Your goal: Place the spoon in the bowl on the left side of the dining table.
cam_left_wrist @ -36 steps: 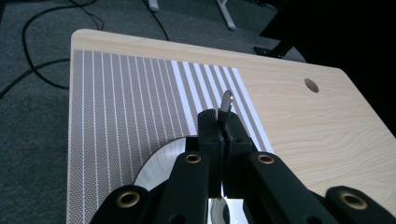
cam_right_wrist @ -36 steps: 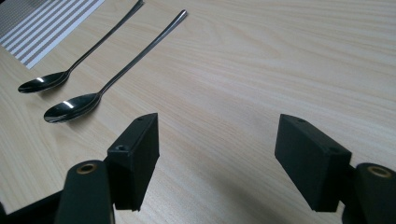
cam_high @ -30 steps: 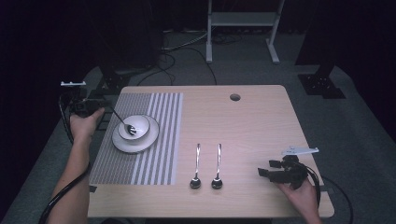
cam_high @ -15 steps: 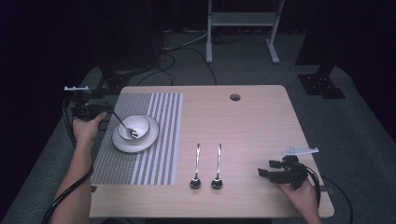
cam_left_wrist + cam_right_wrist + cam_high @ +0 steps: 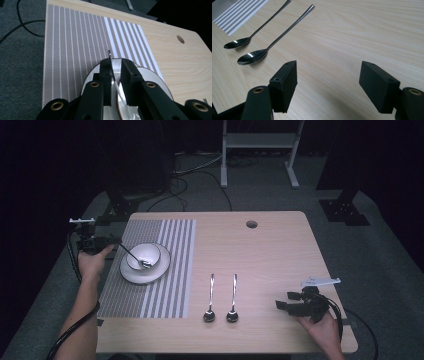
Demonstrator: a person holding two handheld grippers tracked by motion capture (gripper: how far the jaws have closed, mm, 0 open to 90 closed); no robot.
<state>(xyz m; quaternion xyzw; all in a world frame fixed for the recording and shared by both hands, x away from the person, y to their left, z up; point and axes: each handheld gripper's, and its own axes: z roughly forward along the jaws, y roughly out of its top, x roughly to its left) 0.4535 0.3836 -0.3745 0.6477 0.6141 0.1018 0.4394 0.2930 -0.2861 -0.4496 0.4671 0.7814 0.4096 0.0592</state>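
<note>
High view: a slim metal spoon leans in a white bowl on a plate on the striped mat; its handle reaches to the left gripper at the mat's left edge.
Left gripper view: the thin handle stands between the narrow jaws, against the left pad, a gap to the right one; the jaws have just been opening.
Right gripper view: right gripper spread wide over bare table, nothing between; two spoons lie apart.
</note>
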